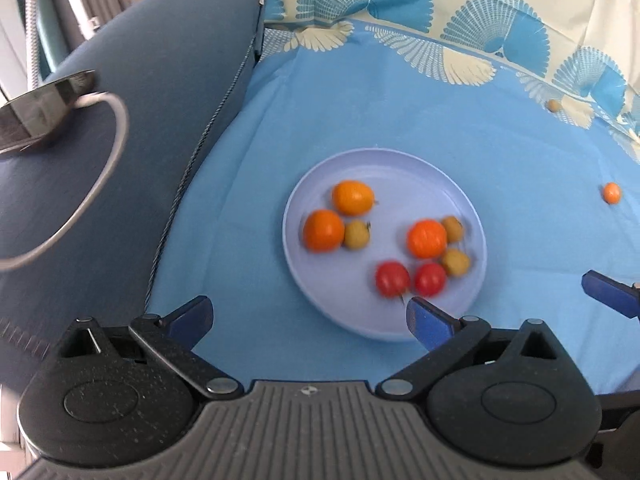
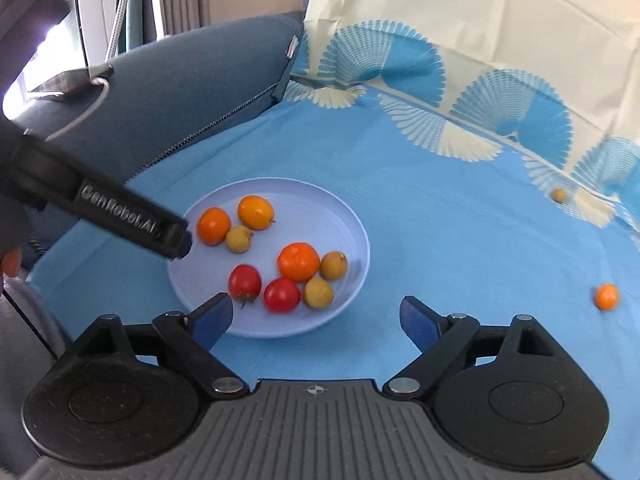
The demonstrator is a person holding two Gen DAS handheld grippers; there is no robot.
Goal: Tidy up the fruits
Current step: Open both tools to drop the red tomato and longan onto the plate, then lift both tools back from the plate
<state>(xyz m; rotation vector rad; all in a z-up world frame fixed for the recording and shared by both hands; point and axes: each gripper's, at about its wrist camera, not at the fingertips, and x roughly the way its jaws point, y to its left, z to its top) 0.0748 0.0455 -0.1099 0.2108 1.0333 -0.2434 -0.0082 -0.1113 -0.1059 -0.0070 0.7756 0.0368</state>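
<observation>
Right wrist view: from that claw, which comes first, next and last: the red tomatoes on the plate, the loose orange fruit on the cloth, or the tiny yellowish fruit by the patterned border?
1. Red tomatoes, on the plate's near side, just beyond the right claw.
2. Loose orange fruit, far right on the cloth.
3. Yellowish fruit, farther back by the patterned border.

Both jaws are spread wide: the left gripper point(image 1: 310, 316) and the right gripper point(image 2: 316, 314) are angled downward, and nothing is held between the blue pads.
</observation>
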